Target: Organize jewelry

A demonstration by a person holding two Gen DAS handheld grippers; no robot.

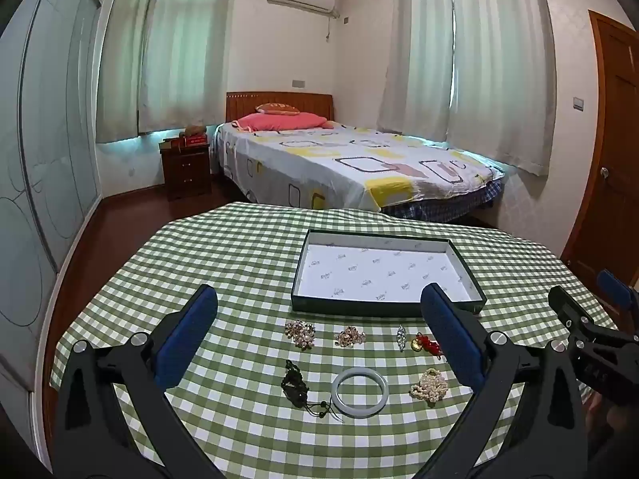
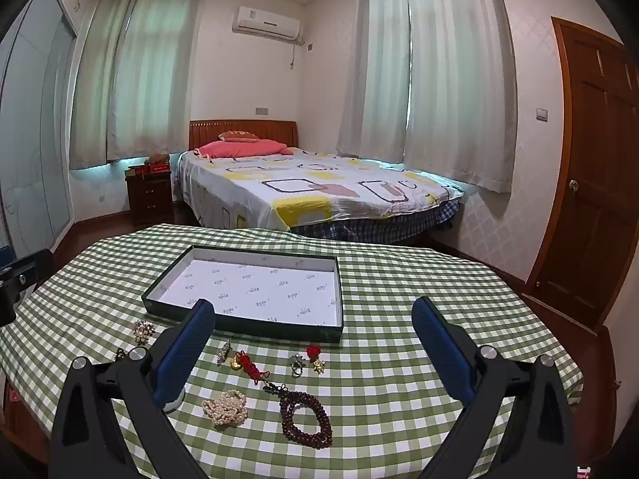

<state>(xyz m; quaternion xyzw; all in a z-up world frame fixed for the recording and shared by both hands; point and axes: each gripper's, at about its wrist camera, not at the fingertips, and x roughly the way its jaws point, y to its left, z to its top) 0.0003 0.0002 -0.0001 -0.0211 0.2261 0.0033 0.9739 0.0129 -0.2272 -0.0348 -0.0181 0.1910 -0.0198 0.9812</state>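
Note:
An empty dark green tray with a white lining (image 1: 319, 307) (image 2: 279, 327) lies on the checked table. In front of it lie loose pieces: a pearl brooch (image 1: 300, 332), a gold brooch (image 1: 350, 336), a crystal pin (image 1: 401, 335), a red knot charm (image 1: 429, 345) (image 2: 249, 365), a black cord piece (image 1: 294, 383), a pale jade bangle (image 1: 359, 389), a pearl strand (image 1: 430, 385) (image 2: 225, 407) and a dark bead bracelet (image 2: 305, 413). My left gripper (image 1: 319, 331) is open and empty above the pieces. My right gripper (image 2: 315, 343) is open and empty above the beads.
The table has a green checked cloth (image 1: 239, 255). A bed (image 1: 351, 167) stands just beyond the table's far edge. A nightstand (image 1: 185, 167) is at the back left and a wooden door (image 2: 595, 183) at the right. A small ring (image 2: 296, 364) and a red-gold charm (image 2: 315, 357) lie near the tray.

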